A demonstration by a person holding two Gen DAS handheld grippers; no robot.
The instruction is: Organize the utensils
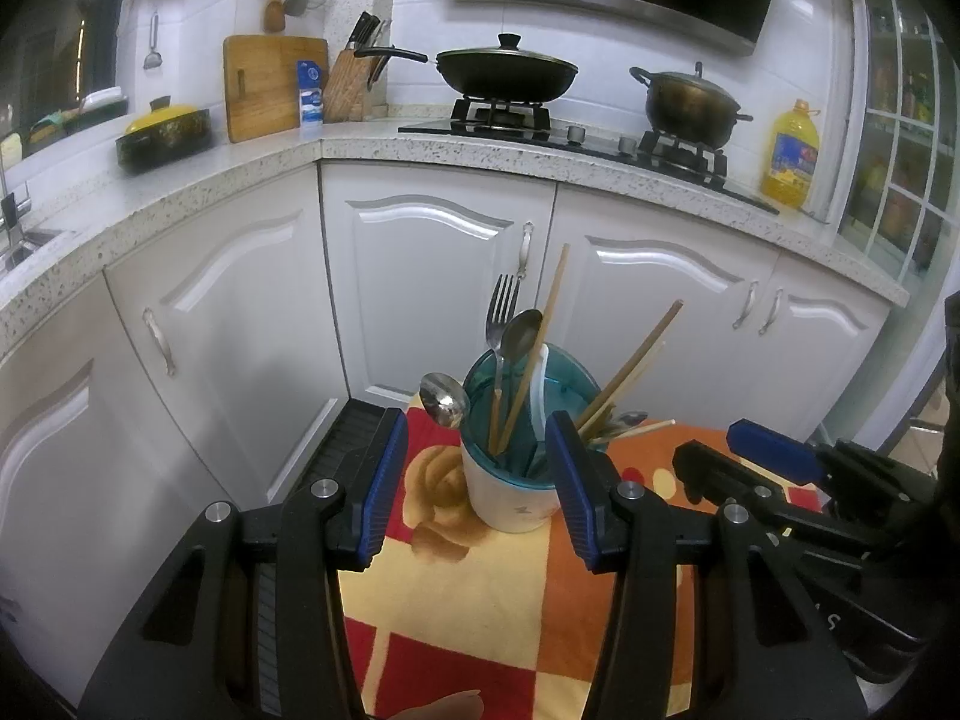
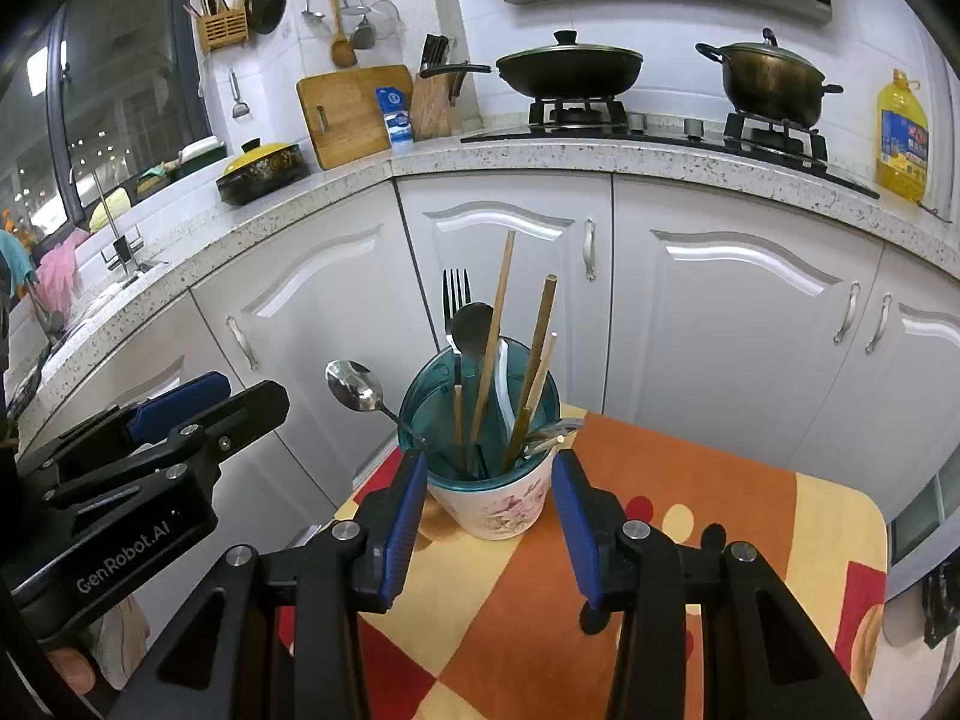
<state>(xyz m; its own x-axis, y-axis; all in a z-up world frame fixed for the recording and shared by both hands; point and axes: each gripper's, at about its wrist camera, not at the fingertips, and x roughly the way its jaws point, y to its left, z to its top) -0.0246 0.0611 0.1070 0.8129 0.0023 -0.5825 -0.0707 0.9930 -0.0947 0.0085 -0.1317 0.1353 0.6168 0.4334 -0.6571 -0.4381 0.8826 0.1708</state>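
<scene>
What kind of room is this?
It looks like a home kitchen. A lidded wok and a pot sit on a gas stove, a knife block stands on the countertop, and ladles hang on the wall.

Both cameras sit just behind their own jaws and look forward and downward, close to the utensil cup on the patterned cloth. The left wrist view sees the cup from its left, the right wrist view from its right. Both share the cup, the cloth, the white cabinets and the stove behind it.
</scene>
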